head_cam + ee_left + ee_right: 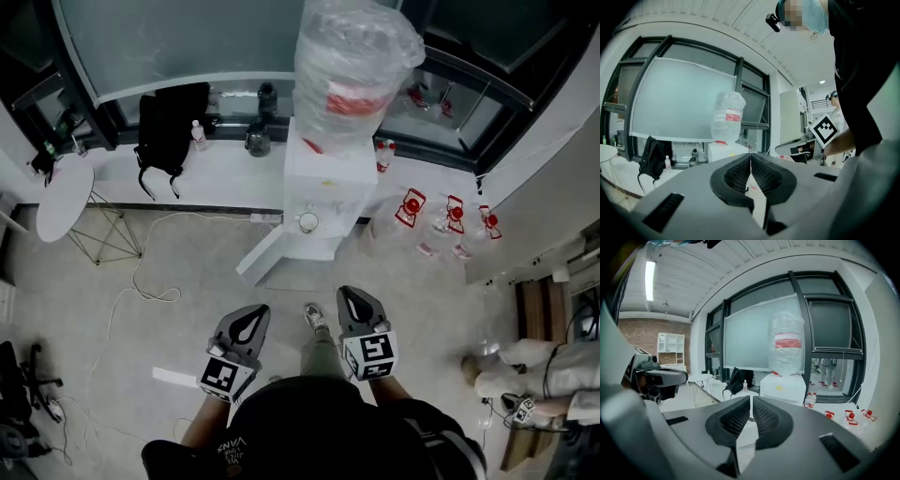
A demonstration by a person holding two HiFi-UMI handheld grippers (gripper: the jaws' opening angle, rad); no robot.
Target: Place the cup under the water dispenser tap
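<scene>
Left gripper point(250, 316) and right gripper point(352, 297): jaws fully closed, holding nothing. Water dispenser point(314, 178) stands well ahead, between both.

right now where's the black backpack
Head view, upper left: the backpack sits on the white window ledge, left of the water dispenser, a small bottle just right of it.

Straight ahead, bare pale floor point(211, 281) right up to the water dispenser point(314, 202), well apart. At its foot on the left, a white panel point(261, 255) jutting out slantwise. Farther left, a loose cable point(139, 277) trailing across the floor and a round folding table point(64, 199). Right of the dispenser, red-and-white bottles point(455, 214) scattered along the wall. Far right, another person point(525, 370) standing.
</scene>
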